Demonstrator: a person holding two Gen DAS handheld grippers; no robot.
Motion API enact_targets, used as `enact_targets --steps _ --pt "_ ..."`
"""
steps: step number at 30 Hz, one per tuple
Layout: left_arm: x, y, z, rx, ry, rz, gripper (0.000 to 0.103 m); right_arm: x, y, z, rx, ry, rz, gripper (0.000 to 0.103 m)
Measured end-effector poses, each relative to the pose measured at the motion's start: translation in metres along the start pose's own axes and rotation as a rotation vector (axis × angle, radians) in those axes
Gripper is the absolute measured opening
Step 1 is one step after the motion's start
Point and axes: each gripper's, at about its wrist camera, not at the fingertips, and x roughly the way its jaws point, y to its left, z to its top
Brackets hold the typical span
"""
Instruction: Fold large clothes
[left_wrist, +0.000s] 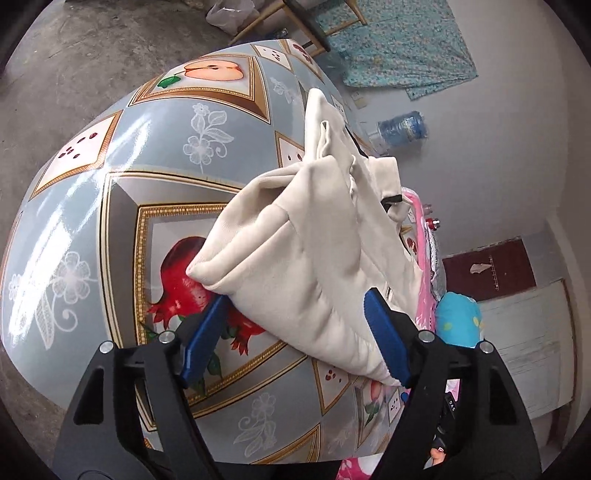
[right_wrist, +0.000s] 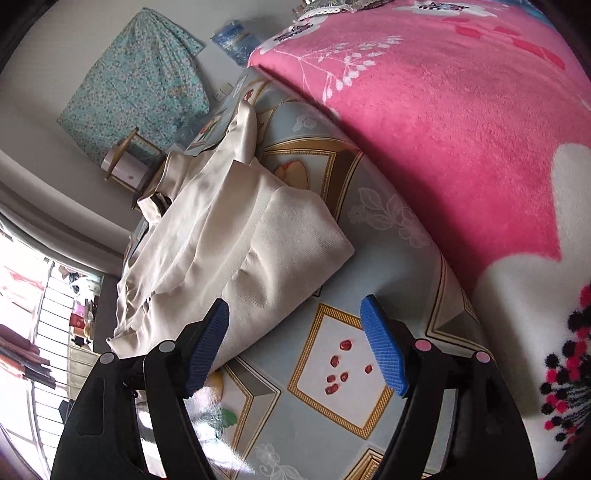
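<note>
Left claw (left_wrist: 295, 332): blue pads spread wide, cream garment (left_wrist: 314, 258) bunched between them. Cloth touches the inner face of the right-hand pad; left-hand pad sits under the folded edge. Firm grip or plain contact: cannot tell from the left wrist view.

Right claw (right_wrist: 295, 343): wide open, nothing between the pads, only patterned cloth beneath. Left-hand pad overlaps the near edge of the cream garment (right_wrist: 229, 251); contact uncertain.

Garment: partly folded, several layers stacked, lying on the surface (left_wrist: 110, 155) and running away from both cameras; far end narrow and rumpled, with a dark strip at one fold.

Containers: large clear water bottle (left_wrist: 402, 127) with blue tint, against the wall beyond the far end of the surface; contents not discernible. Same bottle (right_wrist: 236, 40) visible from the right wrist.

Surface: glossy blue-grey oilcloth, gold-framed fruit panels, red pomegranate print (left_wrist: 184, 288) under the left claw, white floral motifs, strong glare.

Room: pink fleece blanket (right_wrist: 443, 129) with white flowers just beside the surface. Teal floral fabric (right_wrist: 140, 81) hung on the wall. Wooden chair (right_wrist: 129, 162) past the garment. Bare concrete floor (left_wrist: 74, 66). Bright railed window at left of the right wrist view.
</note>
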Motion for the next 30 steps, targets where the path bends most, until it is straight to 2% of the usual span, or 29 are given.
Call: enact_targets --steps 5,7,9,11,13,15,18,21,24,27,30 --pt "0.003 -0.013 -0.005 0.014 -0.078 0.082 0.068 0.006 0.002 0.005 0.063 -0.082 -0.03 0.072" --pt "0.004 -0.018 -0.008 0.033 -0.116 0.137 0.059 0.007 0.004 0.005 0.081 -0.111 -0.045 0.072" --pt "0.007 -0.021 -0.012 0.069 -0.154 0.2 0.043 0.009 0.008 0.005 0.083 -0.148 -0.074 0.071" --pt "0.01 -0.026 -0.015 0.135 -0.183 0.257 0.034 0.012 0.014 0.005 0.053 -0.181 -0.134 0.062" --pt "0.012 -0.035 -0.02 0.245 -0.206 0.289 0.023 0.018 0.025 0.005 -0.046 -0.195 -0.231 0.035" --pt "0.005 -0.051 -0.03 0.399 -0.275 0.326 0.015 0.018 0.042 0.001 -0.197 -0.222 -0.321 0.019" --pt "-0.008 -0.076 -0.043 0.559 -0.351 0.352 0.007 0.006 0.063 -0.005 -0.349 -0.268 -0.377 0.014" --pt "-0.021 -0.098 -0.053 0.671 -0.402 0.364 0.006 -0.02 0.084 -0.006 -0.439 -0.319 -0.369 0.013" --pt "-0.042 -0.118 -0.059 0.744 -0.43 0.358 0.006 -0.045 0.094 -0.008 -0.479 -0.327 -0.321 0.012" --pt "-0.07 -0.126 -0.065 0.78 -0.441 0.351 0.006 -0.068 0.095 -0.017 -0.501 -0.317 -0.293 0.012" --pt "-0.09 -0.114 -0.066 0.764 -0.391 0.359 0.006 -0.08 0.07 -0.021 -0.442 -0.25 -0.259 0.012"
